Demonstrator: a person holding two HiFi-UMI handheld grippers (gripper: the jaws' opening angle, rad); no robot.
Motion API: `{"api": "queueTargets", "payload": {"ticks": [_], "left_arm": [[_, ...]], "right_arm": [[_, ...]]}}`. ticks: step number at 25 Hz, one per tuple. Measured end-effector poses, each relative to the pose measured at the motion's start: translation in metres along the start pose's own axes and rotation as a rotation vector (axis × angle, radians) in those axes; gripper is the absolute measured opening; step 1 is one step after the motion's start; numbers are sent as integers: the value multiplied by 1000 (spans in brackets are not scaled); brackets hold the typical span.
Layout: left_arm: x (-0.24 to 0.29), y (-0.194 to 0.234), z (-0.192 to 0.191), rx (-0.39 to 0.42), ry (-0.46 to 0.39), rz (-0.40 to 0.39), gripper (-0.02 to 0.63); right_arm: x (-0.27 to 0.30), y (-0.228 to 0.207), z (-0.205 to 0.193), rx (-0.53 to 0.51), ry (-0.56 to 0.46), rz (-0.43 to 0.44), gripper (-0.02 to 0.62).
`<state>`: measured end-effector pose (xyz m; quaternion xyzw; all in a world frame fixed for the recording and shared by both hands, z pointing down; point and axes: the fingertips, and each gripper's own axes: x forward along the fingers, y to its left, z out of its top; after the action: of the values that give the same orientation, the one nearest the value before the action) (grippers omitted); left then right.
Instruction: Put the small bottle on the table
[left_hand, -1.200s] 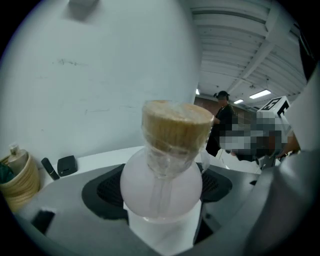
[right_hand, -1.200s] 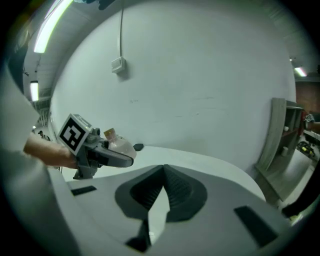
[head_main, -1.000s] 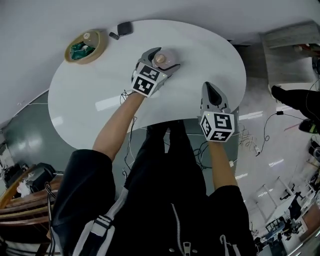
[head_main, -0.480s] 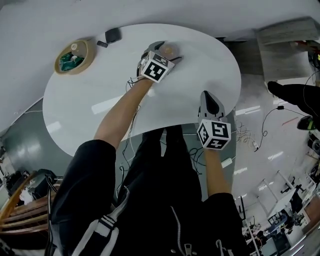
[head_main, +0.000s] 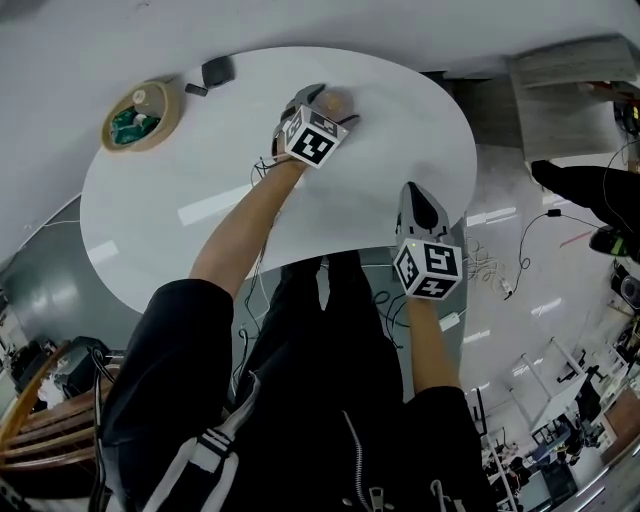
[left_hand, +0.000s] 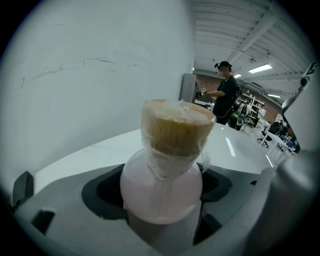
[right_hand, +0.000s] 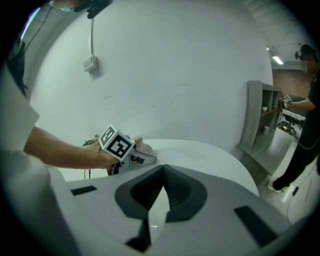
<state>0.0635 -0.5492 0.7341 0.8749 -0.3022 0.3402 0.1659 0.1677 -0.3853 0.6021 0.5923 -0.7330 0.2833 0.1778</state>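
The small bottle (left_hand: 162, 170) has a pale pink round body and a tan cork wrapped in clear film. It stands upright between the jaws of my left gripper (left_hand: 162, 192), which are closed on its body. In the head view the left gripper (head_main: 334, 104) holds the bottle (head_main: 339, 98) over the far part of the white oval table (head_main: 200, 180). Whether its base touches the top I cannot tell. My right gripper (head_main: 414, 192) hovers at the table's near right edge, shut and empty. The right gripper view shows the left gripper (right_hand: 144, 158) and bottle (right_hand: 141, 146) ahead.
A round bowl (head_main: 139, 112) with green contents sits at the table's far left, a small dark object (head_main: 216, 71) beside it. A grey shelf unit (right_hand: 260, 120) stands to the right. A person (left_hand: 225, 92) stands in the background. Cables lie on the floor (head_main: 500, 280).
My left gripper has carried the bottle a little farther across the table, away from me. The right gripper has stayed near the front edge.
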Motion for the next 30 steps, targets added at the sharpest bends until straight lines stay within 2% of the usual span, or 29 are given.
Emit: {"api": "queueTargets", "payload": {"ticks": [4, 6, 9, 11, 13, 17, 19, 23, 27, 30], "left_arm": [[-1, -1, 2, 11, -13, 16, 421], [-8, -1, 2, -19, -34, 30, 511], [-31, -4, -6, -85, -60, 51, 498], [-53, -5, -10, -119, -96, 67, 428], [-79, -7, -12, -134, -136, 86, 288], [-136, -18, -8, -163, -181, 107, 123], [-159, -23, -9, -178, -193, 119, 12], [-204, -29, -11, -175, -212, 154, 2], [-246, -40, -5, -161, -257, 198, 2], [-276, -42, 4, -138, -299, 232, 2]], "right_arm": [[1, 5, 1, -2, 1, 21, 2], [1, 9, 4, -7, -5, 33, 2], [0, 12, 7, -15, -14, 46, 2], [0, 14, 12, -17, -29, 52, 2], [-2, 15, 16, 2, -47, 55, 2], [-11, 21, 26, 24, -81, 70, 2], [-15, 29, 33, -7, -99, 94, 2], [-23, 51, 49, -112, -125, 151, 2], [-36, 63, 68, -156, -170, 155, 0], [-45, 77, 88, -181, -242, 167, 0]]}}
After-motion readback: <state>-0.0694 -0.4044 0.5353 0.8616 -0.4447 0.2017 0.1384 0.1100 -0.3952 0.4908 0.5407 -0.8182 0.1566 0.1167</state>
